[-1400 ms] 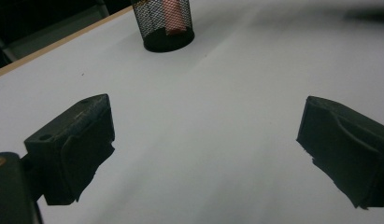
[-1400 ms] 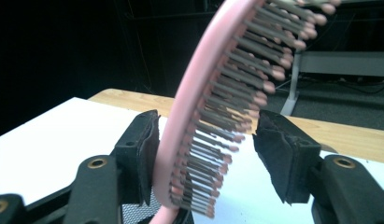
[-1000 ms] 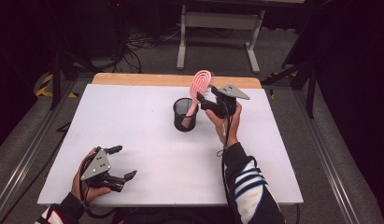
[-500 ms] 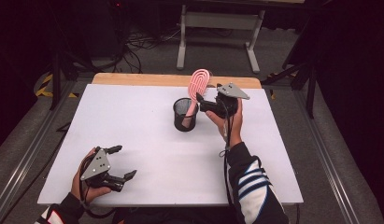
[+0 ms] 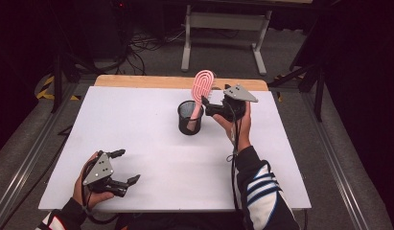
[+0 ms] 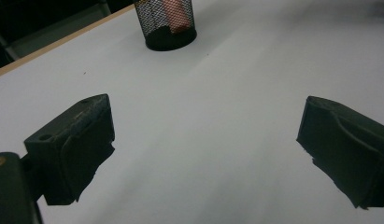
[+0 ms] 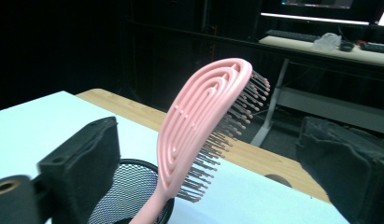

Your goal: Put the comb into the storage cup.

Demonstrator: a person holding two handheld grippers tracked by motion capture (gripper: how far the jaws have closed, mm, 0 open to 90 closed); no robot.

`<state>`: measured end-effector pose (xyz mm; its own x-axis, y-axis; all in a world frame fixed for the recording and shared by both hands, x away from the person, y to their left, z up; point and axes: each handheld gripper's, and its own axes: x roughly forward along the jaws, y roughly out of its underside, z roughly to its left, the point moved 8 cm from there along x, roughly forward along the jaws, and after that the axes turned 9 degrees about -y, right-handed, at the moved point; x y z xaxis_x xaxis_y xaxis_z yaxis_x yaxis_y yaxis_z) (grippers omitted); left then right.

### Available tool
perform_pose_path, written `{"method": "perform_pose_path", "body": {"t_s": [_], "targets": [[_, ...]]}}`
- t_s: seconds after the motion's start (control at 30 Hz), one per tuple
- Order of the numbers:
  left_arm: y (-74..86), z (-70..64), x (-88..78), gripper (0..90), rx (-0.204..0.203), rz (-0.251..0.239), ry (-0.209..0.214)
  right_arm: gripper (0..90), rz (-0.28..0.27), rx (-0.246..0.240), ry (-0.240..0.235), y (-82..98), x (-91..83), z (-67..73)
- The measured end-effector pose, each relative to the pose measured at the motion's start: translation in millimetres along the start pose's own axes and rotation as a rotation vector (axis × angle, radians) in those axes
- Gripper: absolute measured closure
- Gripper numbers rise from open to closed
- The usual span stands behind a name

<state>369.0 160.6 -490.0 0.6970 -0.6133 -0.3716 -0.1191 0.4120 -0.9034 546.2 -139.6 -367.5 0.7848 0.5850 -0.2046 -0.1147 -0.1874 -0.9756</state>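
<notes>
A pink hairbrush stands handle-down in a black mesh cup at the table's far middle, leaning against its rim. My right gripper is just right of the cup. Its jaws have just been opening and now stand open on either side of the brush head without touching it. The cup's rim sits low in the right gripper view. My left gripper rests open near the front left edge, holding nothing. In the left gripper view the cup is far off with the pink handle inside.
The white table top has a wooden strip along its far edge. Beyond it are a metal stand and cables on a dark floor. A desk with a keyboard is in the background.
The right gripper's jaws have spread apart and let go of the hairbrush, which stays leaning in the cup. The left gripper has not moved.
</notes>
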Motion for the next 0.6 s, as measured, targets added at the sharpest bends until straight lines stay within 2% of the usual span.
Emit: {"method": "perform_pose_path", "body": {"t_s": [0.43, 0.6], "targets": [[0.2, 0.0, -0.8, 4.9, 0.002, 0.0, 0.0, 4.5, -0.004, -0.034, -0.008, -4.7, -2.3, 5.1], [0.2, 0.2, -0.8, 4.9, -0.001, -0.001, 0.0, 4.6, -0.022, -0.049, -0.007, -9.0, -6.2, 7.6]]}}
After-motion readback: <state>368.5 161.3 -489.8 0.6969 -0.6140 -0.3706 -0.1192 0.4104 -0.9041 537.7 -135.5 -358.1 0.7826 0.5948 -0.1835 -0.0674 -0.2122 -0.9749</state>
